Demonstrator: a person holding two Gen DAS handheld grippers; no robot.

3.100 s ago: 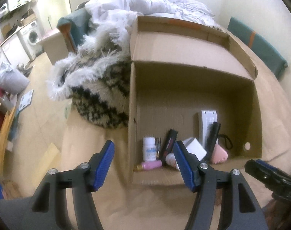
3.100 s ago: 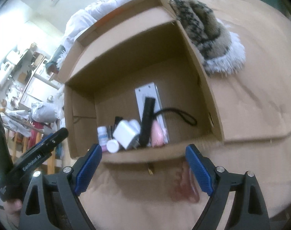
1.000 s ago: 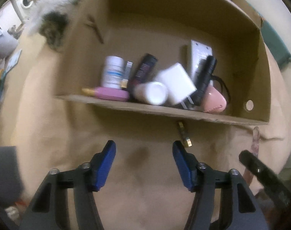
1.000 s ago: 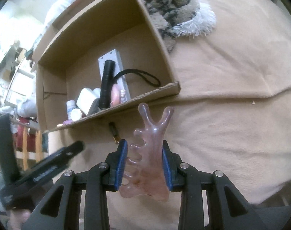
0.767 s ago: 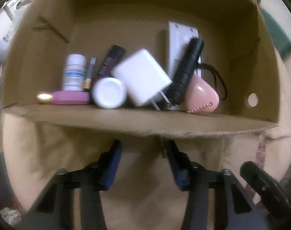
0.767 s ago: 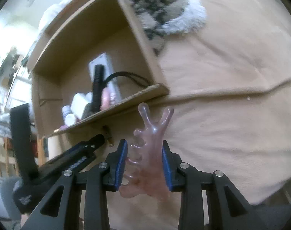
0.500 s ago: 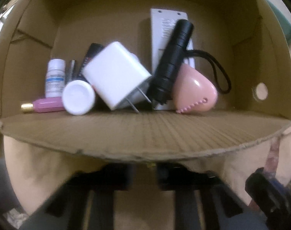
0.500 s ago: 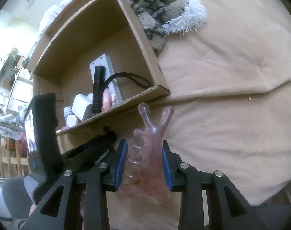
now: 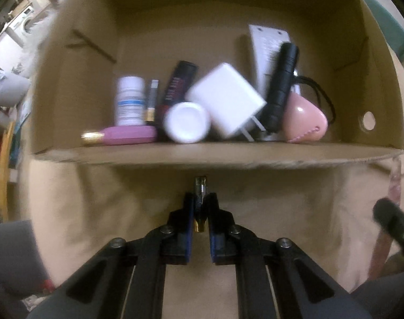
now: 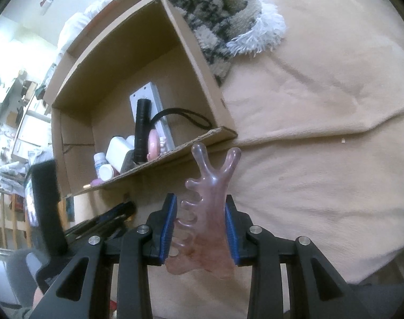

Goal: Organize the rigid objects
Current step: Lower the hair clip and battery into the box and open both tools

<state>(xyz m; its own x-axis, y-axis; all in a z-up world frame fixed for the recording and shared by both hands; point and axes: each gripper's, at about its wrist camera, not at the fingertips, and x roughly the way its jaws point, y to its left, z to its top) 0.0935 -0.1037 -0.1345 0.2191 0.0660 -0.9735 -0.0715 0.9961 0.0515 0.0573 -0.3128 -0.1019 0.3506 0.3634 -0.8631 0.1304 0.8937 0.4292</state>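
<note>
My left claw (image 9: 200, 207) is clamped on the small gold-tipped tube (image 9: 200, 186) at the cardboard box's (image 9: 202, 154) six o'clock; my right claw (image 10: 200, 226) grips the pink comb (image 10: 209, 199). I should lift straight, clearing the front flap.

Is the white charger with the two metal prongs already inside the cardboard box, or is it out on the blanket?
Inside. The white charger lies in the cardboard box, behind its front wall.
</note>
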